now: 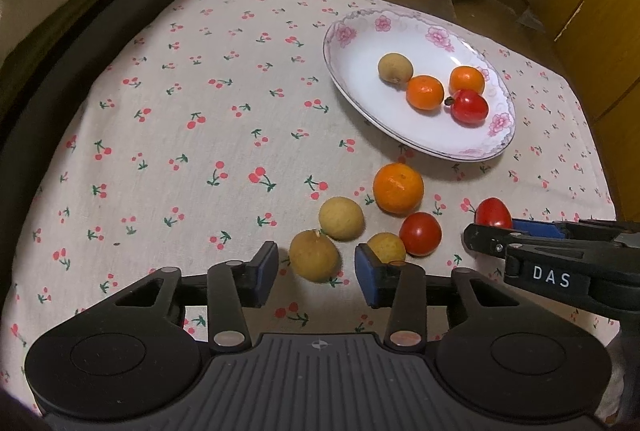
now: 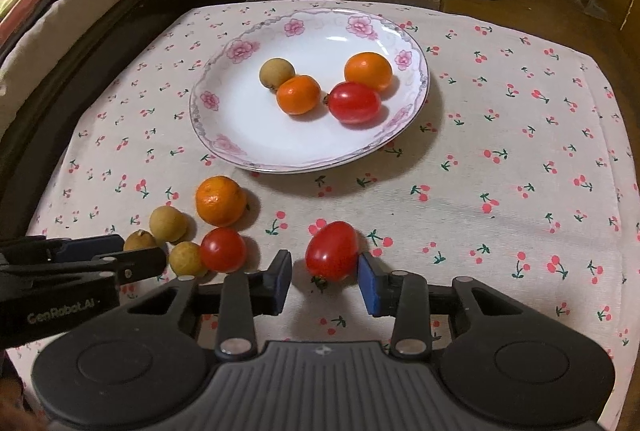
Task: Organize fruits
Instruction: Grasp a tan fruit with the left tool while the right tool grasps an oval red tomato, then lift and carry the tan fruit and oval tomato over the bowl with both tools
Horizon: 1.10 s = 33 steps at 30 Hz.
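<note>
Loose tomato [image 2: 332,250] lay on the tablecloth [image 2: 500,159], between the right gripper [image 2: 325,281] jaws, which stood wide w/ one pad touching its side. Left gripper [image 1: 316,273] was likewise wide, bracketing a longan [image 1: 314,260]. Plate [image 2: 224,119], w/ four fruits in it, sat farther back. Best approach, probably: center each fruit, close gently, don't squash. Only the left view showed the longan betw. its pads; the right view showed just that gripper's side.
</note>
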Tool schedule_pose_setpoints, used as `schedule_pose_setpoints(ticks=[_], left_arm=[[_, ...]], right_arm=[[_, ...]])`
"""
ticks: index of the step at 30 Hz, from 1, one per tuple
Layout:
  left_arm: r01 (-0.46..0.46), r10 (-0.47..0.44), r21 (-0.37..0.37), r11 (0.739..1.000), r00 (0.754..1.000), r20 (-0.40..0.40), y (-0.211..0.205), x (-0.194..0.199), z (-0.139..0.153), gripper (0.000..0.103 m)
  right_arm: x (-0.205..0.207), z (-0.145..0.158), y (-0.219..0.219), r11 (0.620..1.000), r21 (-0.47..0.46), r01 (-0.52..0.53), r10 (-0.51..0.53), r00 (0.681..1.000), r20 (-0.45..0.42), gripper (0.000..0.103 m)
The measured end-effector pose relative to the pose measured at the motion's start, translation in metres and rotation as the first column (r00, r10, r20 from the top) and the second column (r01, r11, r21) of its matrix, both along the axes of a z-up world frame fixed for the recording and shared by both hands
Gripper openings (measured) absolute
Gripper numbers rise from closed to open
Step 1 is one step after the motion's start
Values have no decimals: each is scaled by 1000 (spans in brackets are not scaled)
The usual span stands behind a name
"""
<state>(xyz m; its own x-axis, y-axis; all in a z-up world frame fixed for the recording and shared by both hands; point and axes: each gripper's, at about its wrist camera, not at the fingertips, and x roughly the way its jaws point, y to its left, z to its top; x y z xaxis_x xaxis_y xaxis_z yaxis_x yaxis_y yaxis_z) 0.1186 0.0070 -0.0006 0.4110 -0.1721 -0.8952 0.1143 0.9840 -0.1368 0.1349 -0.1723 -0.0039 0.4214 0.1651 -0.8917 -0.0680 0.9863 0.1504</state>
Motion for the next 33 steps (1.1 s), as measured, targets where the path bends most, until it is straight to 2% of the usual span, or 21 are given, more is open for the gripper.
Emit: schedule_pose_setpoints(ticks=[14,20,33], left_arm=[[-3,3,26,1000,1000,2,-2,7,-8,40],[32,-32,41,999,999,5,-7,4,-7,36],[46,-46,19,999,999,12,-8,-1,1,36]], right_arm=[[0,-1,1,1000,3,-5,5,1000,-6,37],[2,-1,0,1000,5,-7,7,1000,-4,37],[-3,8,2,1000,-1,-27,27,1000,10,33]])
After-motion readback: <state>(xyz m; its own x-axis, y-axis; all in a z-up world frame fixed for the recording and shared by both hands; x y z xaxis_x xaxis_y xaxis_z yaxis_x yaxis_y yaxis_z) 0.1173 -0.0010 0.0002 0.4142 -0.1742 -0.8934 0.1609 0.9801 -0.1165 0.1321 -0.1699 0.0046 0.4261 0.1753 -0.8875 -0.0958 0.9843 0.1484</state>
